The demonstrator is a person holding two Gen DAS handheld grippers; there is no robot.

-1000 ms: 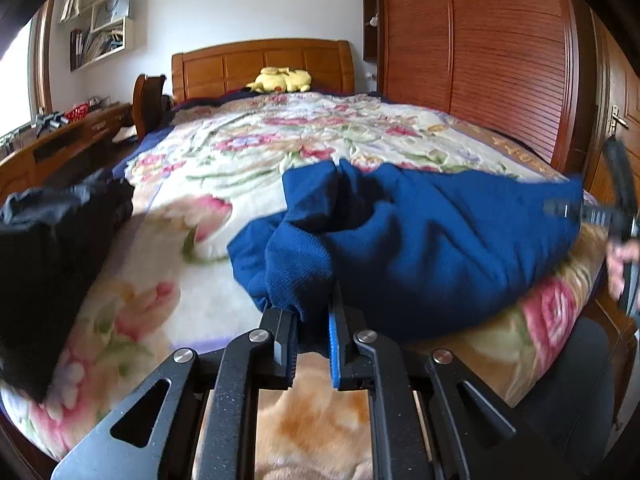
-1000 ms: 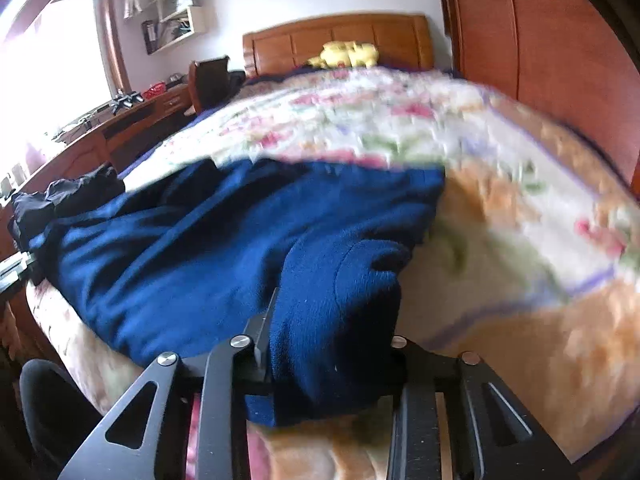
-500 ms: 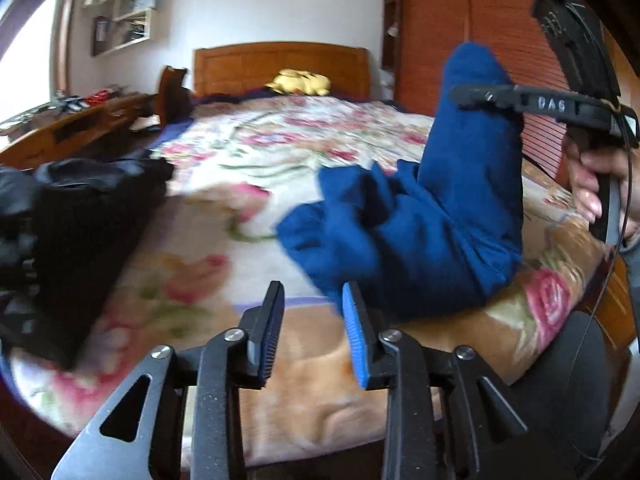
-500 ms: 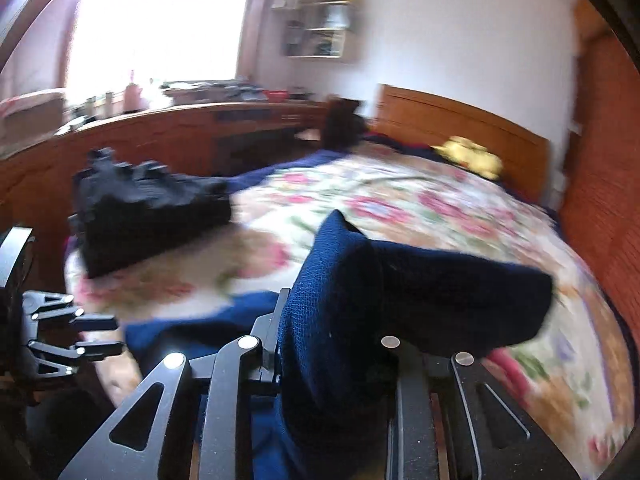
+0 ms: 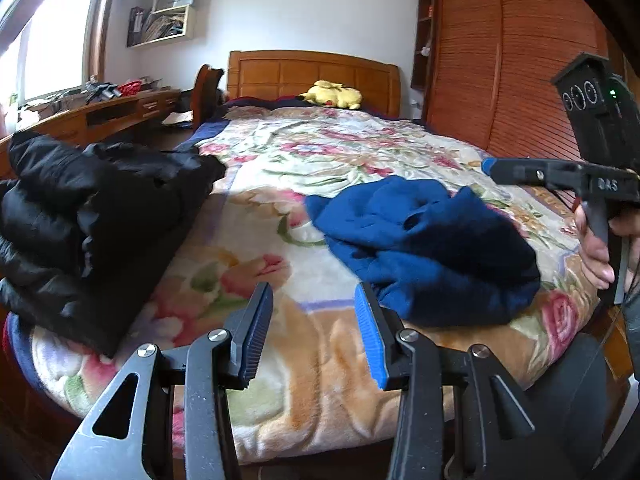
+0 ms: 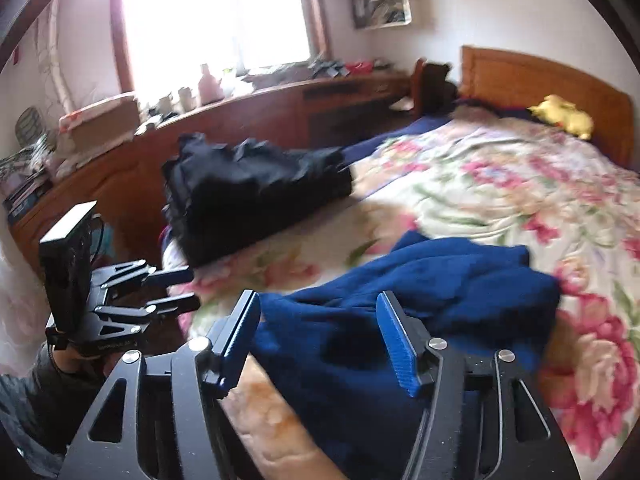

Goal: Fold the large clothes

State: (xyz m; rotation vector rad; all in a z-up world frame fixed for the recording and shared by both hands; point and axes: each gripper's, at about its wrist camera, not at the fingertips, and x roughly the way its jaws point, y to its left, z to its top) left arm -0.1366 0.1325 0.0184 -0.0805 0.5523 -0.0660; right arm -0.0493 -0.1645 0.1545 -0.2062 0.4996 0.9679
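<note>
since a moment ago the blue sweater point(image 5: 424, 248) has dropped out of both grippers and now lies in a bunched heap near the foot corner of the bed point(image 5: 320, 152), on the flowered blanket point(image 5: 304, 360). a black jacket point(image 5: 88, 232) sits piled at the opposite corner, well apart from it. the right gripper point(image 6: 320, 340) hangs over the sweater, jaws opening, and the cloth seems to lie below the pads rather than between them, though the view is blurred. the left gripper point(image 5: 312, 328) has its jaws opening over bare blanket, nothing between them. a yellow plush toy point(image 5: 332, 94) rests by the headboard.
</note>
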